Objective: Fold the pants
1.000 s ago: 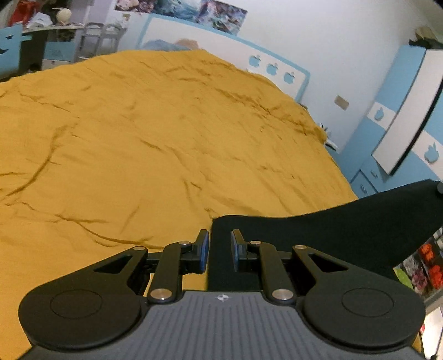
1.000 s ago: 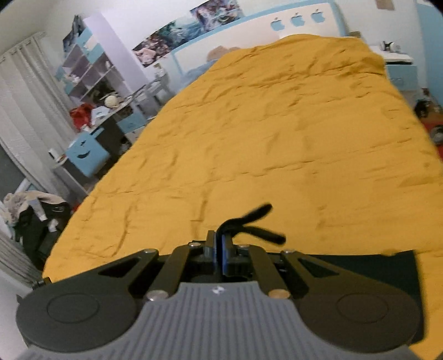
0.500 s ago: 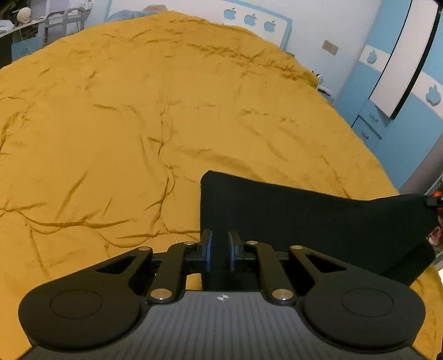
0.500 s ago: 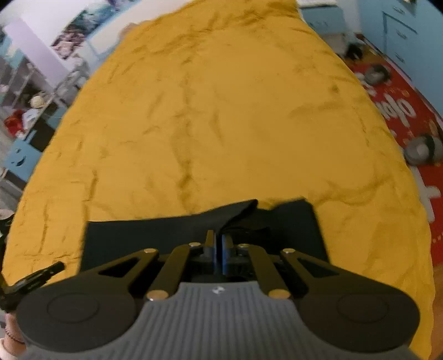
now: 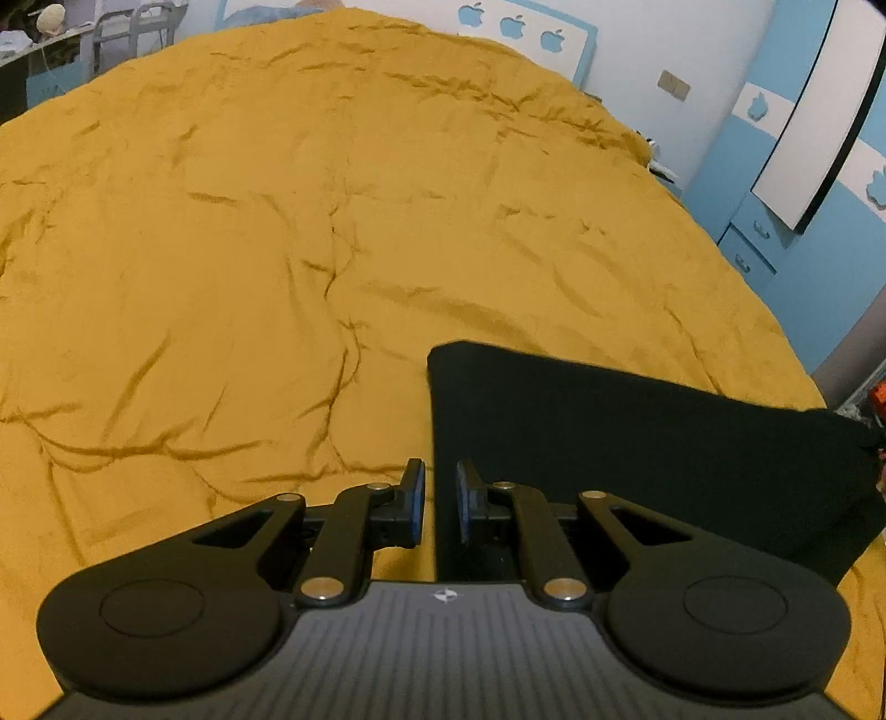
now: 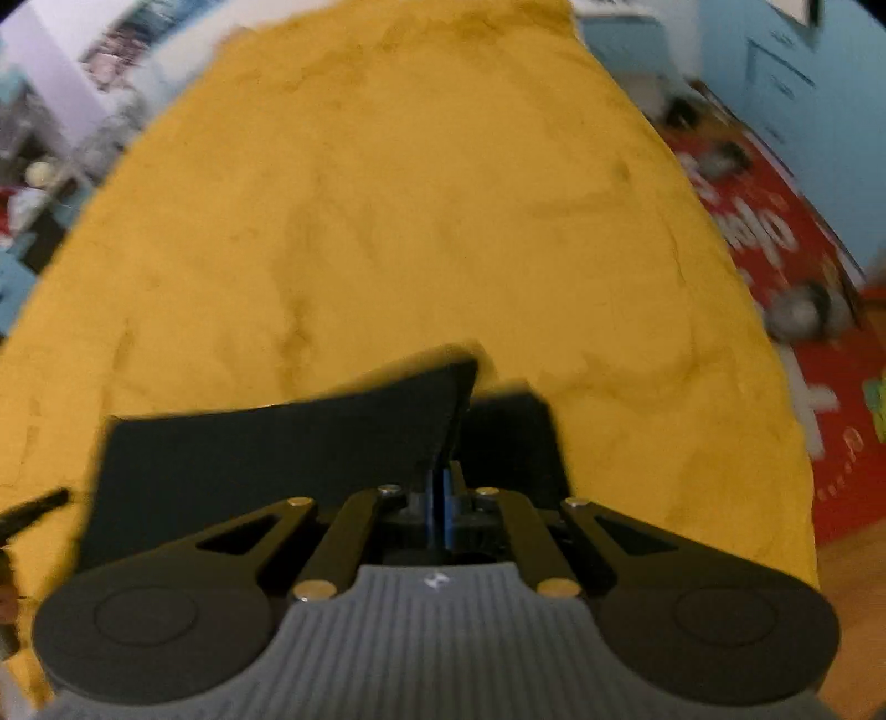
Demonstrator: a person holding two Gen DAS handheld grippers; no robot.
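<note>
The black pants (image 5: 637, 437) lie folded flat on the mustard-yellow bed cover (image 5: 277, 249) at the near right. My left gripper (image 5: 440, 501) is open a little, its fingers astride the pants' left edge with a clear gap between the pads. In the right wrist view the pants (image 6: 266, 459) spread to the left, and my right gripper (image 6: 441, 501) is shut on a raised fold of the cloth at their right end. This view is blurred.
The bed's headboard with apple shapes (image 5: 515, 27) is at the far end. A blue and white wardrobe (image 5: 803, 138) stands to the right of the bed. A red rug with small objects (image 6: 786, 232) covers the floor right of the bed. A desk with clutter (image 6: 33, 188) stands at the left.
Both grippers have come down toward the bed and the pants now lie flat. My left gripper's fingers have parted slightly off the cloth edge. My right gripper still holds its fold.
</note>
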